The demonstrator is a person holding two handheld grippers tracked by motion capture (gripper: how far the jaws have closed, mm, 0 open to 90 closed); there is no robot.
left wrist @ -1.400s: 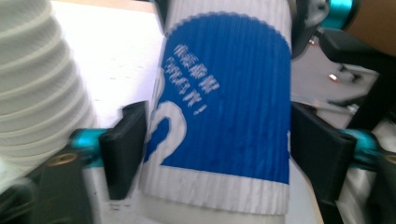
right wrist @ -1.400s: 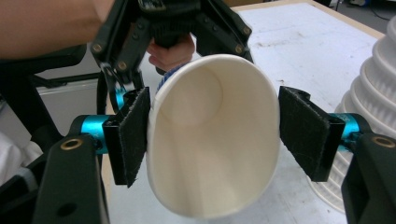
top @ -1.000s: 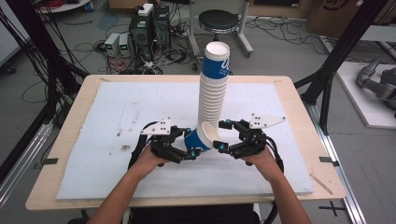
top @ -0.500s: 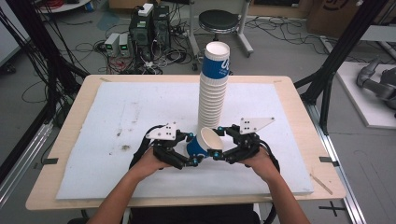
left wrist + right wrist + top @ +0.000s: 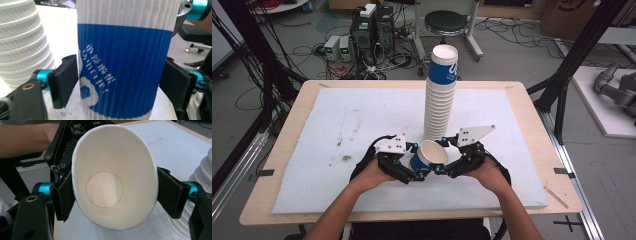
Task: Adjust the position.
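A blue-and-white ribbed paper cup (image 5: 428, 159) hangs tilted just above the white mat, in front of a tall stack of the same cups (image 5: 441, 95). My left gripper (image 5: 417, 175) grips its lower body. Its jaws have just been closing, and in the left gripper view both pads touch the cup (image 5: 122, 67). My right gripper (image 5: 439, 170) holds the cup's mouth. In the right gripper view the pads squeeze the rim (image 5: 112, 182) into an oval, though the jaws have just been opening slightly. The stack (image 5: 22, 42) stands close on the far side.
The white mat (image 5: 337, 130) covers a wooden table (image 5: 292, 125) and has small dark stains at its left. Black frame posts (image 5: 562, 85) stand at the table's back corners. On the floor beyond are computers (image 5: 372, 25) and a stool (image 5: 447, 22).
The right jaws have come in onto the cup's mouth. The cup has tipped from lying mouth-right to mouth more upward. Both hands stay in nearly the same place.
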